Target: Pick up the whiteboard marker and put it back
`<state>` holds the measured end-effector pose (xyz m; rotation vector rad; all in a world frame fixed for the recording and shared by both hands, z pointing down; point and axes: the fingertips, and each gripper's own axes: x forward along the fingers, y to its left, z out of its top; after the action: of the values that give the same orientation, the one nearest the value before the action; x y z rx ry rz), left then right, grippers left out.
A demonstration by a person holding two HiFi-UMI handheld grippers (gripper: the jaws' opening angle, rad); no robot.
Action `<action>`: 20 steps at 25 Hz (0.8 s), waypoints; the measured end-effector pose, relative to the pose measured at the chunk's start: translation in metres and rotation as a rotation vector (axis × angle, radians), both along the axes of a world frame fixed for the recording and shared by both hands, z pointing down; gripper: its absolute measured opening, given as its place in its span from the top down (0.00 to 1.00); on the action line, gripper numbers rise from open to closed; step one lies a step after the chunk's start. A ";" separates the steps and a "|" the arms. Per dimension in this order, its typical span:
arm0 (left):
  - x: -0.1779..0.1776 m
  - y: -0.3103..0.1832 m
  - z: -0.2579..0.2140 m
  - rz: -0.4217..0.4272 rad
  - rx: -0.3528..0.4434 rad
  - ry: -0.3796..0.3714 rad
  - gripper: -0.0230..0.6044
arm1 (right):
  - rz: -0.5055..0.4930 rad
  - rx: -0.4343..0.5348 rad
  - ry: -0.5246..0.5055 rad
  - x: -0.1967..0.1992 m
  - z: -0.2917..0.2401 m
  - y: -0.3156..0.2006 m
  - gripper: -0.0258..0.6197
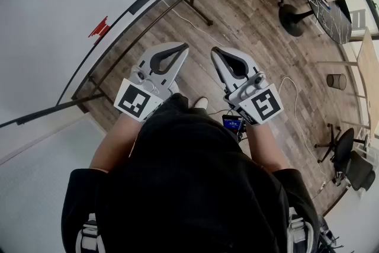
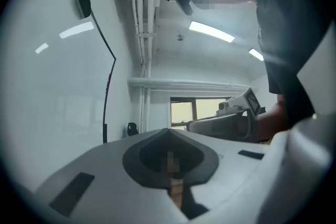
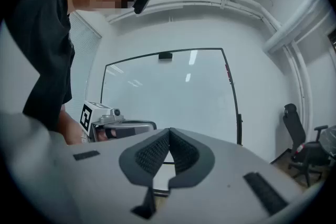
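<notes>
Person's black shirt (image 1: 195, 186) fills the foreground; left gripper (image 1: 184, 47) and right gripper (image 1: 215, 51), jaws pressed together and empty, face a whiteboard (image 1: 53, 3) whose red item (image 1: 98, 27) at the edge, likely the marker, looks light, stiff, slippery: pinch mid-barrel.

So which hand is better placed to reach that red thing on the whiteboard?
Probably left: the left gripper is nearer the red thing on the whiteboard; the right gripper sits farther. Both are shut and empty.
</notes>
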<state>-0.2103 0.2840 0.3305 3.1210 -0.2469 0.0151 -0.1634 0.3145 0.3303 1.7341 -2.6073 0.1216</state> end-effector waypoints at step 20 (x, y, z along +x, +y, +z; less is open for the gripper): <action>-0.044 0.034 -0.013 -0.037 0.019 0.033 0.96 | -0.039 0.049 -0.038 -0.052 -0.020 0.033 0.96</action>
<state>-0.2546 0.3177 0.3180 3.1319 -0.3052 -0.0385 -0.2158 0.3476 0.3107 1.7118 -2.6910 0.0920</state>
